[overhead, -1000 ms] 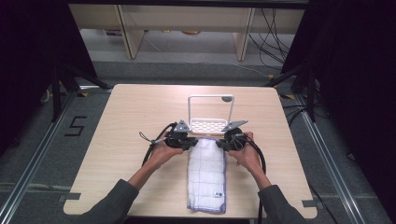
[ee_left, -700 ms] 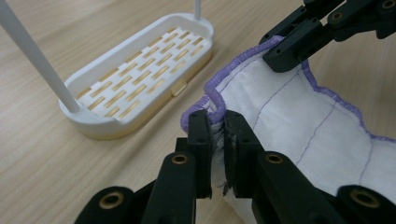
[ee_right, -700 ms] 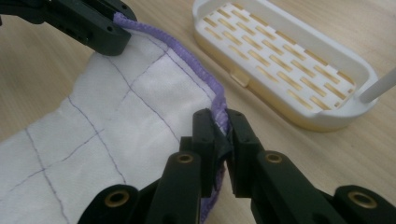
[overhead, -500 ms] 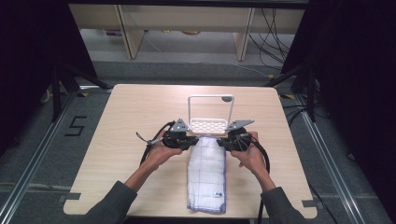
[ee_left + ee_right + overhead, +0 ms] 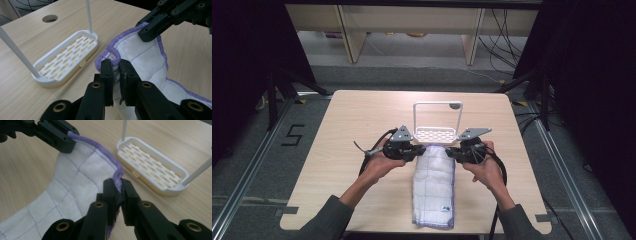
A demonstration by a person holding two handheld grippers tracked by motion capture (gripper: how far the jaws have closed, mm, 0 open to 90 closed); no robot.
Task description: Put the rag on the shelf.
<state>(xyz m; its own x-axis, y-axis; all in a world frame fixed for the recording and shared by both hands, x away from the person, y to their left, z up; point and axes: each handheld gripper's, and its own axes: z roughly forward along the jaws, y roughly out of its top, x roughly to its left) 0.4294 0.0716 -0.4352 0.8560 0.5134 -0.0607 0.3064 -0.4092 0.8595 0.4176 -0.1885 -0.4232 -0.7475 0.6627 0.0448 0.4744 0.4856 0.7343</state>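
From the high view, a white slotted tray with a tall wire handle sits just beyond both grippers, nothing in it. The left gripper and right gripper each pinch a far corner of a white cloth, whose rest trails back toward the person over the pale wooden surface. Shelving and cables stand on the grey floor behind.

In the left gripper view, the jaws are clenched on the cloth's purple-edged corner; the tray lies just left, apart from it.

In the right gripper view, the jaws clamp the other purple hem; the tray lies to the right.
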